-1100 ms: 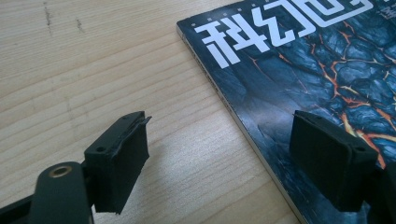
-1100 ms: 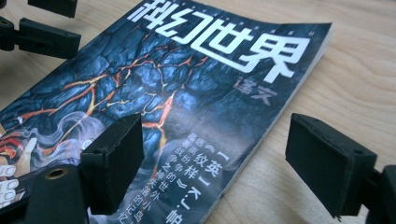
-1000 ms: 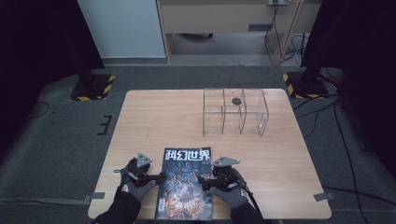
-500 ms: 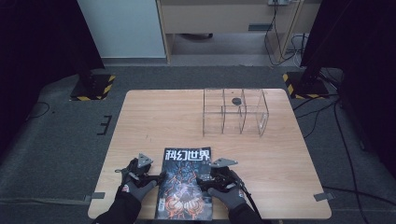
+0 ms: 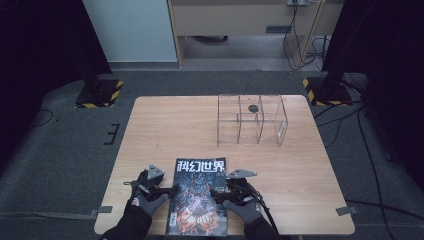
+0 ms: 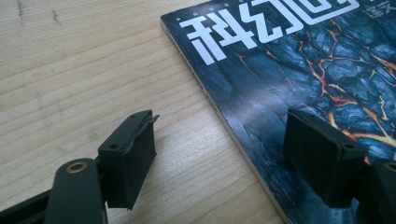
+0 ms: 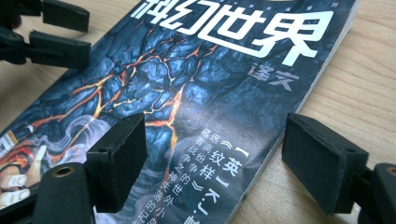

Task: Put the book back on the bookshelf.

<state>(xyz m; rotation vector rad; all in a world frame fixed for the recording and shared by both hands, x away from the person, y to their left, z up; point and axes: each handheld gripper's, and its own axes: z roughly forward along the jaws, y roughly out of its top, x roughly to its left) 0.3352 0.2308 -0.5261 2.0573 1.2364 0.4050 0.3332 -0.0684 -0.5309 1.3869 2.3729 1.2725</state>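
In the high view, the left gripper [image 5: 167,190] sits at about seven o'clock on the wooden table [image 5: 165,130], against the left edge of the magazine [image 5: 200,197]. Its jaws stand spread and have just been closing a little; in the left gripper view one jaw hangs over bare wood and the other over the dark cover, so the magazine's [image 6: 299,70] spine edge runs between them, with neither pad pressing on it.

The magazine lies flat and closed near the table's front edge, at roughly six o'clock, title end pointing away from the person.

The right gripper [image 5: 220,192] rests at about five o'clock on the magazine's right side (gloved hands hold both tools). Its jaws are spread too: in the right gripper view one jaw is over the cover and the other over the table beyond the page edge, nothing pinched.

Farther back, at about one o'clock, stands a clear acrylic organizer [image 5: 251,120] with a small dark object [image 5: 253,107] in it, well apart from the hands.

As I judge it, the work is at its start: both grippers are lined up on opposite edges, but no grip is made, and lifting or opening the magazine remains to be done.
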